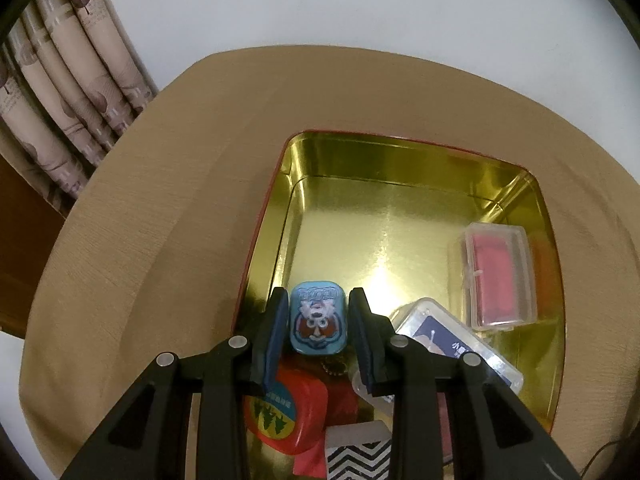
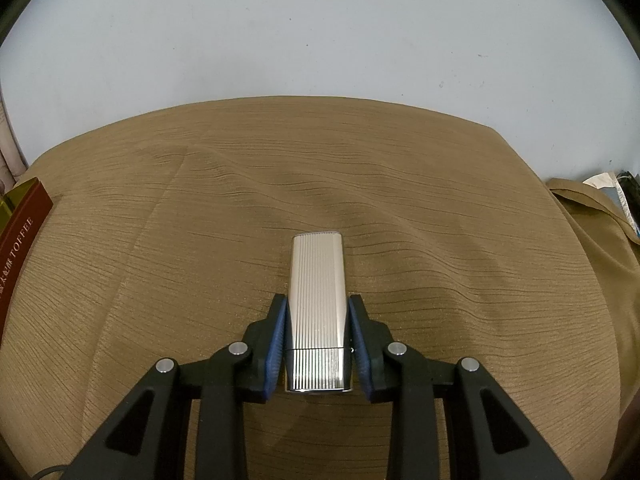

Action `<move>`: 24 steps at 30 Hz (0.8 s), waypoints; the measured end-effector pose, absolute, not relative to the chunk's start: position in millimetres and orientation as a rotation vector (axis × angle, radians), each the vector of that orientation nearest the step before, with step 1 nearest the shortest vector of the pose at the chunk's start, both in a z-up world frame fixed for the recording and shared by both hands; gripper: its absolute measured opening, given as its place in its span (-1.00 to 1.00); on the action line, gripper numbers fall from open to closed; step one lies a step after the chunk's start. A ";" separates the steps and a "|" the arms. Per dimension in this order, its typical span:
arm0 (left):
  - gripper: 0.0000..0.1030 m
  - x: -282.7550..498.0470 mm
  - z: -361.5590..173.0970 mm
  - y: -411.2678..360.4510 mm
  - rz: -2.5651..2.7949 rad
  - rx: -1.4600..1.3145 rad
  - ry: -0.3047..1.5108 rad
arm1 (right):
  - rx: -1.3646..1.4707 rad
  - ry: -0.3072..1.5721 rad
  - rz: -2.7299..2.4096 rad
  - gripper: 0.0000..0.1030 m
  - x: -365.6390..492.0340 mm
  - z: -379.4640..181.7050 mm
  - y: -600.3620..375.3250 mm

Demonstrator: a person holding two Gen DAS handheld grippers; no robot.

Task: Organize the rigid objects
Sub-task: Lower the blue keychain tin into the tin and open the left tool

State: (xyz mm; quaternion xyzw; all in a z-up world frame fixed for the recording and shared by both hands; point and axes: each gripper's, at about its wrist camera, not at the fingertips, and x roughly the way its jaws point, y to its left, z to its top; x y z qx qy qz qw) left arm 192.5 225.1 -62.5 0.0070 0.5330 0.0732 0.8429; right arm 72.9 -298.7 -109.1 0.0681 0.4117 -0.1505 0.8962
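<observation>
Progress looks well along: nearest the left camera, a red round case (image 1: 285, 412), a zigzag-patterned block (image 1: 358, 454) and clear plastic boxes (image 1: 498, 276) already lie inside the gold tin (image 1: 400, 160). The left gripper (image 1: 318, 322), narrow, clamps a small blue tin (image 1: 318, 320) low over the gold tin's near corner, not yet let go. Only the right view shows what remains: the right gripper (image 2: 318, 330), narrow, pinches a ribbed silver lighter (image 2: 318, 308) above the table (image 2: 160, 280), the tin's red "TOFFEE" side at far left.
</observation>
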 end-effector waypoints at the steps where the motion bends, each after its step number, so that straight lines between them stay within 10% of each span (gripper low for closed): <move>1: -0.41 192.4 -62.4 224.1 0.158 0.026 1.121 | 0.141 0.853 -0.312 -0.40 72.8 -109.2 -298.8; 24: 0.01 93.6 5.6 220.5 0.281 0.079 0.898 | 0.131 0.854 -0.316 -0.41 73.5 -107.3 -297.0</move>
